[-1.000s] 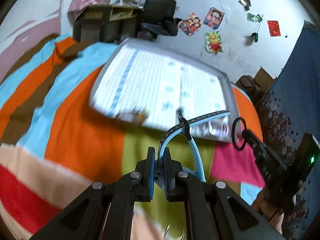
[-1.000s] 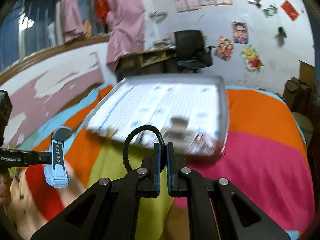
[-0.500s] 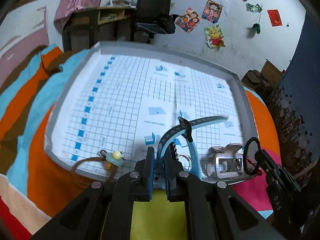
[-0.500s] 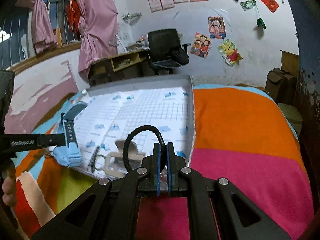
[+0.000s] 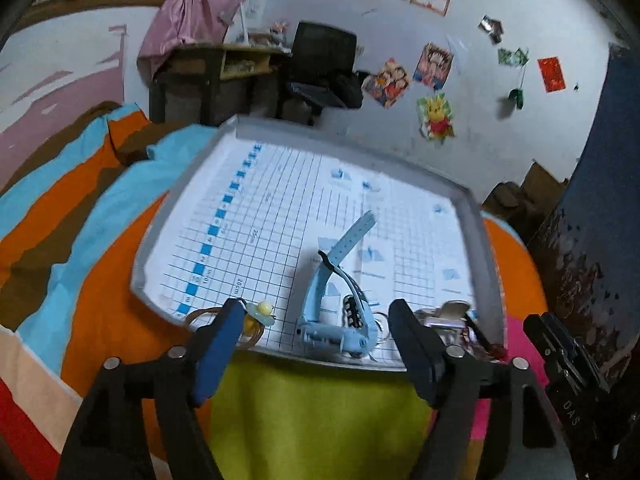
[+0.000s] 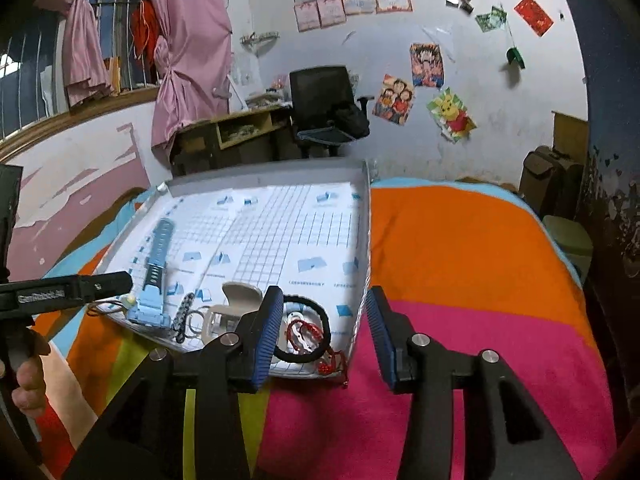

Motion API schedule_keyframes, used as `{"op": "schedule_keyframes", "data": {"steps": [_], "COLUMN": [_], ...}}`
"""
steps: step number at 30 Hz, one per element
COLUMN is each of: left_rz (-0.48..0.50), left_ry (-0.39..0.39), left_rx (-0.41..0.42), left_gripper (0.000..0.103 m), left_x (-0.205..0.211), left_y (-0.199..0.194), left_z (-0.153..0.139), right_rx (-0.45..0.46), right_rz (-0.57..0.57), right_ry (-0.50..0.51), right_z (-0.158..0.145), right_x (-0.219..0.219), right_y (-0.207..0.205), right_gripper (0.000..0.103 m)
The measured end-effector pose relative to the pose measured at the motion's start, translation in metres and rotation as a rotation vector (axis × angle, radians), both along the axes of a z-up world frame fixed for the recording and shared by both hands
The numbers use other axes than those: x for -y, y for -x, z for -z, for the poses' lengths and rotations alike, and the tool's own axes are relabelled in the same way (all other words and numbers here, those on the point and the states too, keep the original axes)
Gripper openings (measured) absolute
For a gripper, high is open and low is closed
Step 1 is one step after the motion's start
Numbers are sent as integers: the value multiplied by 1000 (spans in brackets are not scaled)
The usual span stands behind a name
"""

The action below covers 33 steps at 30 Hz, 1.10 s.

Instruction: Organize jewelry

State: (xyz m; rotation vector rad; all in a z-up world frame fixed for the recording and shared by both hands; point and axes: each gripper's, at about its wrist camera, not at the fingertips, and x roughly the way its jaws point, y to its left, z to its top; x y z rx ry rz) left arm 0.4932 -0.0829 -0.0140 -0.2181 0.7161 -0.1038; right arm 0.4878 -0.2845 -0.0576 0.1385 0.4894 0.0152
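Note:
A grey tray [image 5: 486, 264] lined with grid paper lies on the striped blanket. A light blue watch [image 5: 336, 308] lies at its near edge, also in the right wrist view [image 6: 150, 300]. My left gripper [image 5: 316, 344] is open and empty just in front of it. A black hair band [image 6: 320, 336] lies in the tray's near right corner around a red string bracelet [image 6: 304, 330]. My right gripper [image 6: 324, 336] is open and empty over that corner. A white hair clip [image 6: 236, 300], a ring [image 6: 196, 320] and a brown cord with a yellow bead [image 5: 262, 308] lie along the near edge.
The tray [image 6: 366, 232] sits on a bed blanket [image 6: 460, 264] of orange, pink, green and blue blocks. A desk [image 5: 216, 68] and black chair [image 5: 320, 68] stand behind against a postered wall. The right gripper's body [image 5: 568, 372] shows at the left view's right edge.
Both grippers have opened. The blue watch has dropped from the left gripper onto the tray's near edge. The black hair band has dropped from the right gripper into the near right corner.

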Motion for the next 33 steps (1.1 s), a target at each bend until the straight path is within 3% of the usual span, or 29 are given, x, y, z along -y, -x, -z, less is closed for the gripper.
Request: {"op": "schedule_keyframes", "data": {"steps": [3, 7, 10, 16, 21, 24, 33], "left_rz": [-15, -46, -67, -101, -109, -109, -126], "left_ry": [-21, -26, -25, -43, -79, -102, -122], "left_rx": [83, 230, 289, 357, 354, 333, 243], "left_gripper": [89, 101, 103, 103, 103, 103, 103], "left_x": [-2, -12, -22, -51, -67, -74, -90], "left_y": [30, 92, 130, 209, 261, 286, 335], "left_z": [-12, -25, -31, -38, -35, -30, -8], "right_rx": [43, 116, 167, 248, 315, 323, 217], "right_rz": [5, -9, -30, -57, -64, -73, -145], "right_ry": [5, -23, -8, -2, 27, 18, 21], "right_z": [-10, -25, -39, -61, -68, -65, -37], "right_x": [-1, -2, -10, -29, -46, -53, -77], "right_y": [17, 52, 87, 159, 228, 262, 322], "right_gripper": [39, 64, 77, 91, 95, 102, 102]}}
